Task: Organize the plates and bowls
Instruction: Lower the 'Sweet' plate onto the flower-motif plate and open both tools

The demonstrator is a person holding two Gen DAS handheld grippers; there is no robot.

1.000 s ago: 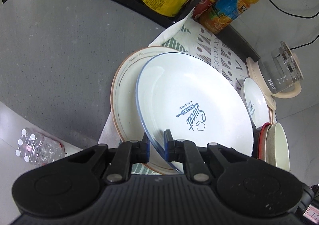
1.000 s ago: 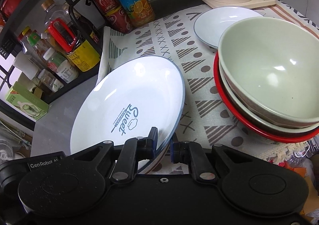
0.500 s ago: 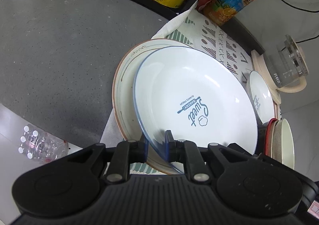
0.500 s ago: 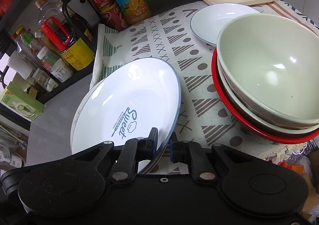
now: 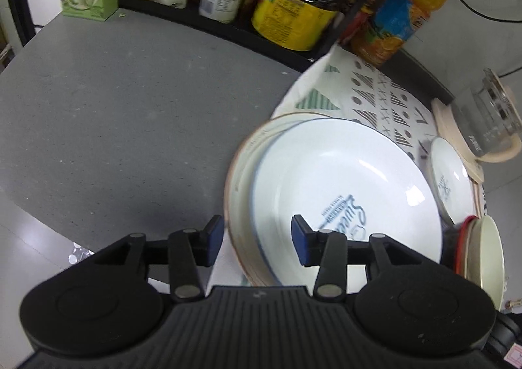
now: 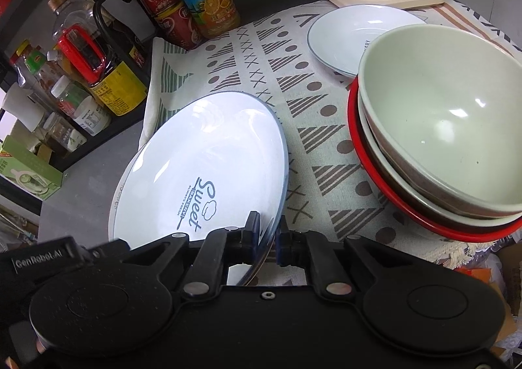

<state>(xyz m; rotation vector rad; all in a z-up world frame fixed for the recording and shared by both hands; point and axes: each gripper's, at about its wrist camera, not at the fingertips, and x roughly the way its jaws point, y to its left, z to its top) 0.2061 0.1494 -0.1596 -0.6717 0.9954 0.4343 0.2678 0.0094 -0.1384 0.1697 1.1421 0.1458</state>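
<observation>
left tool (image 5: 257, 236) just opened | plate (image 5: 345, 186) rim between pads, untouched

White plate (image 6: 208, 169), blue rim, navy "Sweet" lettering, between the right gripper's blue pads (image 6: 253, 228). Beyond it: cream cloth (image 6: 261, 81) printed with grey triangles, dots, crosses. Rightward: sage-green bowl (image 6: 447, 114) over red-rimmed dish (image 6: 355, 147).

White blue-rimmed "Sweet" plate (image 6: 202, 166) tilts over a brown-rimmed plate (image 5: 241, 173) at the cloth's edge. Right of it: nested bowls (image 6: 440, 114); beyond, a small plate (image 6: 345, 32).
</observation>
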